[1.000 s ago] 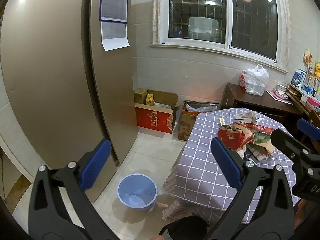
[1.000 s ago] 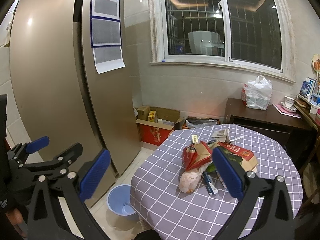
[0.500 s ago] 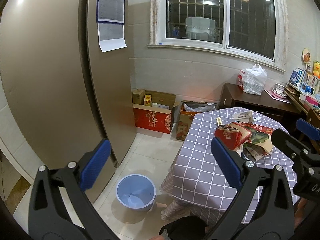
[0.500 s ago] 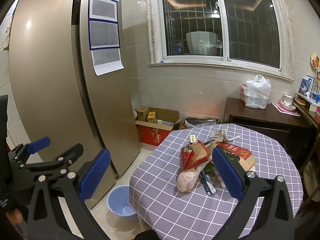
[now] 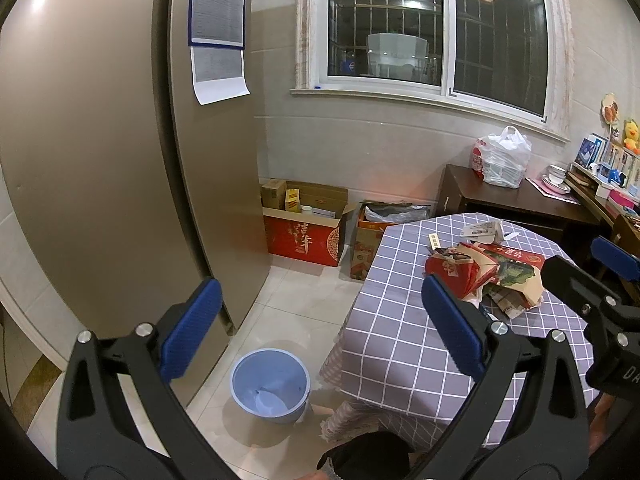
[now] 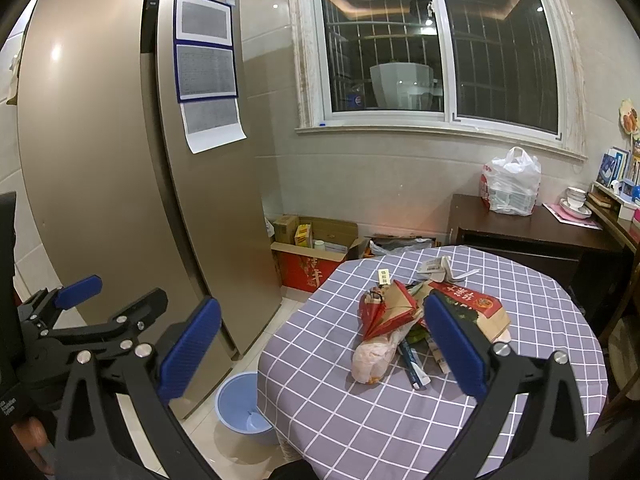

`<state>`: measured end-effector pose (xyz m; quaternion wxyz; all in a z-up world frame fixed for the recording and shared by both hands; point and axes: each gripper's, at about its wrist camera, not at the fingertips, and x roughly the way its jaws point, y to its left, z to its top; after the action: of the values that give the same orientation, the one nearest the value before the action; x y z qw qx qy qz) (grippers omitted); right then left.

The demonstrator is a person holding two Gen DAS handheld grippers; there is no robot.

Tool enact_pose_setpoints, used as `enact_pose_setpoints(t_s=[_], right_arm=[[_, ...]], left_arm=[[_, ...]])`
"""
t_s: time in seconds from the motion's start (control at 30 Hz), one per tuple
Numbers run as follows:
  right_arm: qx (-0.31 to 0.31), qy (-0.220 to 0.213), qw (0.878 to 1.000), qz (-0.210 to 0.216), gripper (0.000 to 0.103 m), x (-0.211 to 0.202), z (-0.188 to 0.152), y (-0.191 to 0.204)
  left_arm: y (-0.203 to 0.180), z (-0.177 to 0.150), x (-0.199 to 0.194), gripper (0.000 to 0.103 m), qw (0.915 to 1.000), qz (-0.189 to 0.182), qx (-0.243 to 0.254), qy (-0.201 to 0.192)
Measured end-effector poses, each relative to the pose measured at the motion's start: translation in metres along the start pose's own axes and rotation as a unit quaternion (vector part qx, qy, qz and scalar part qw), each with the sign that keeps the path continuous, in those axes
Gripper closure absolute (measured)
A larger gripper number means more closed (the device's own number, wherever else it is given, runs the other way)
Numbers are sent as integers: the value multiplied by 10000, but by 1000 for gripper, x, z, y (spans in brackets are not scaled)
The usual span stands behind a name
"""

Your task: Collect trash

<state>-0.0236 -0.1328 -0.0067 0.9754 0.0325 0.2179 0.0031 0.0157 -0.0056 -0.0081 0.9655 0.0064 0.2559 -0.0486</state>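
A pile of trash [image 6: 416,320] lies on the round table with the purple checked cloth [image 6: 360,420]: red torn packaging [image 6: 384,312], a pale plastic bag [image 6: 374,358], a red carton [image 6: 472,300] and paper scraps [image 6: 434,268]. The pile also shows in the left wrist view [image 5: 484,272]. A blue bin [image 5: 271,385] stands on the floor left of the table; the right wrist view shows it too [image 6: 242,406]. My left gripper [image 5: 320,332] is open and empty above the floor. My right gripper [image 6: 320,344] is open and empty, short of the pile.
A tall gold fridge [image 5: 100,160] fills the left. Cardboard boxes [image 5: 306,226] stand against the wall under the window. A dark cabinet [image 6: 528,228] at the back right carries a white plastic bag [image 6: 510,182] and dishes.
Both grippers have drifted slightly; the table and trash pile sit a little lower and nearer in the views. Both grippers stay open and empty.
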Motion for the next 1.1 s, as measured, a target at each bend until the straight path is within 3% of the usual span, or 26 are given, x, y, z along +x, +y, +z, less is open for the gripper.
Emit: enact_pose_setpoints(t_s=[1.1], right_arm=[[2,55,10000,45,4,4,-2,-13]], left_arm=[[-8,-4,5,5,9999,-22,87,69]])
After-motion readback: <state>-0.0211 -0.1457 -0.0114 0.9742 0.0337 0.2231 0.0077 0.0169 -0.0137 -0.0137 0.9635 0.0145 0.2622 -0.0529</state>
